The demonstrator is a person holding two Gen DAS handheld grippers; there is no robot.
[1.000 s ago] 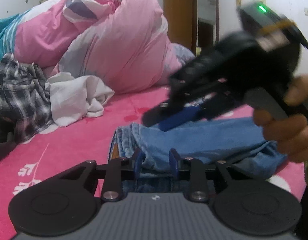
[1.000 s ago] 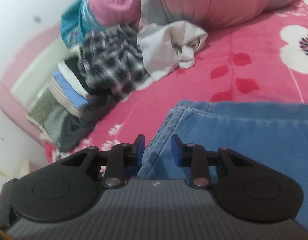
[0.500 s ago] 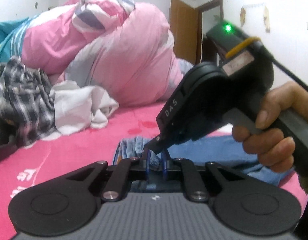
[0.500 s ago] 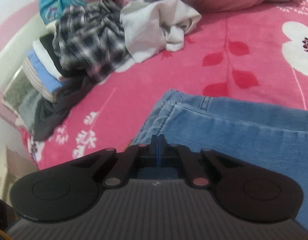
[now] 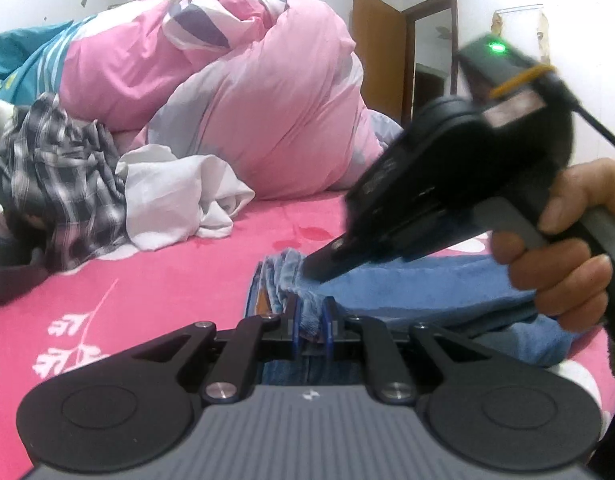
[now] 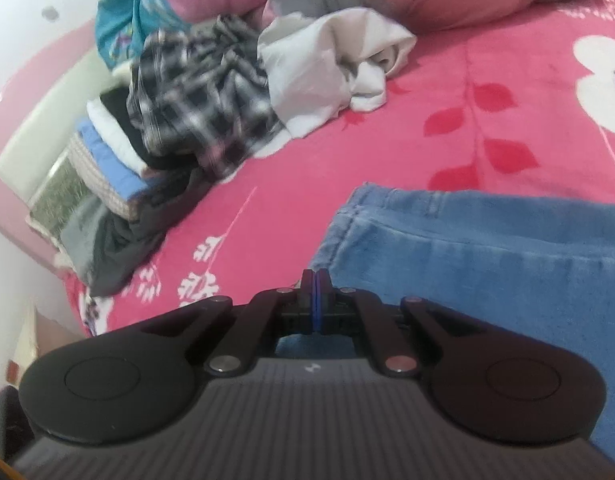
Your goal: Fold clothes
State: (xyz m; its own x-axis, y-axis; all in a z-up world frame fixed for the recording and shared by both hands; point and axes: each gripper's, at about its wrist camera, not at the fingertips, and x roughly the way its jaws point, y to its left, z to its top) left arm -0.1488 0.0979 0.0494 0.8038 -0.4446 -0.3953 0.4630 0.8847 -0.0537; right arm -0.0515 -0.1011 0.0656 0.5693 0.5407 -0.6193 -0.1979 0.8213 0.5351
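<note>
Both grippers have just closed, left gripper [image 5: 310,322] pinching the jeans [image 5: 427,292] hem on the pink bed [image 5: 167,280], right gripper [image 6: 315,286] clamped, probably on denim too, while the plaid shirt [image 6: 195,100] and white top [image 6: 327,76] wait beside a folded stack [image 6: 103,176].

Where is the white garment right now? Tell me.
In both wrist views the crumpled white garment lies on the pink floral bedspread, left of centre, against the black-and-white plaid shirt and below the pink duvet.
</note>
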